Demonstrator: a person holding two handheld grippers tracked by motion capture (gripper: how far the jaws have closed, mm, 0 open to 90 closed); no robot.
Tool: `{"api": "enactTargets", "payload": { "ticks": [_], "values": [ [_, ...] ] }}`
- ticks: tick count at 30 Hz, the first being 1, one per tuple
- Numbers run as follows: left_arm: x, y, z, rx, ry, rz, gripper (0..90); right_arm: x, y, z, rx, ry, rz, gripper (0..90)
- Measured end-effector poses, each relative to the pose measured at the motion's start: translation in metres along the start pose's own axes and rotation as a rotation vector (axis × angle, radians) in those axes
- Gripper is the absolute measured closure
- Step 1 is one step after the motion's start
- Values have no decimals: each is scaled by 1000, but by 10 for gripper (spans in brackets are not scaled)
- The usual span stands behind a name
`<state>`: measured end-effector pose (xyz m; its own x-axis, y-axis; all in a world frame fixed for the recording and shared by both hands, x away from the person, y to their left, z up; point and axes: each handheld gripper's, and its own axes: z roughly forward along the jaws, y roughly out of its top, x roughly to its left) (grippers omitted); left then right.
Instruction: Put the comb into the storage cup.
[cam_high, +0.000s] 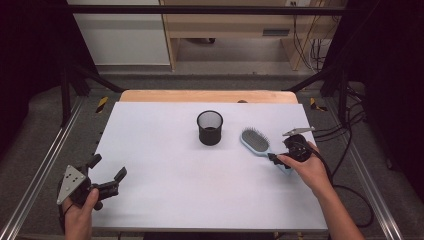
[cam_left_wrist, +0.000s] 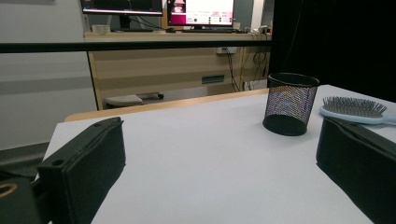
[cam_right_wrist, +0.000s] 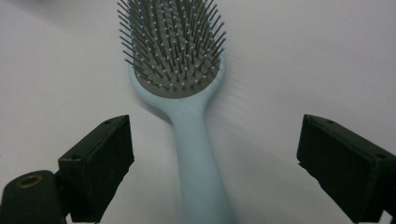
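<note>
A light blue hairbrush (cam_high: 255, 141) lies bristles up on the white table (cam_high: 175, 175), right of a black mesh cup (cam_high: 210, 128). My right gripper (cam_high: 276, 159) is low over the brush's handle, at its near end. In the right gripper view the handle (cam_right_wrist: 198, 158) runs between the wide-apart jaws of the right gripper (cam_right_wrist: 217, 135), and neither pad touches it. My left gripper (cam_high: 107, 167) rests at the table's near left corner, open and holding nothing. In the left gripper view its jaws (cam_left_wrist: 222, 135) frame the cup (cam_left_wrist: 290, 103) and the brush (cam_left_wrist: 352, 109) farther off.
The table's wooden far edge (cam_high: 207, 96) shows beyond the white sheet. Metal rails (cam_high: 35, 185) run along both sides, with cables (cam_high: 350, 130) on the floor at the right. A broad stretch of white surface lies between my two hands.
</note>
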<state>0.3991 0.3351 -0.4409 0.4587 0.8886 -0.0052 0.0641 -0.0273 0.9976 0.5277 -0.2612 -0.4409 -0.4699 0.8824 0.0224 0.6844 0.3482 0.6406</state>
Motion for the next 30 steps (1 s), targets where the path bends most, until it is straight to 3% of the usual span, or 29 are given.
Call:
{"api": "enactTargets", "payload": {
  "ticks": [6,22,30],
  "values": [
    [0,-1,1,7,-4,-3,14,3,1,6,5,11,-12,148],
    [0,-1,1,6,-6,-2,14,1,1,4,-28,20,-24,428],
    [0,0,1,5,-5,0,14,1,-1,8,-9,34,-50,511]
  ]
}}
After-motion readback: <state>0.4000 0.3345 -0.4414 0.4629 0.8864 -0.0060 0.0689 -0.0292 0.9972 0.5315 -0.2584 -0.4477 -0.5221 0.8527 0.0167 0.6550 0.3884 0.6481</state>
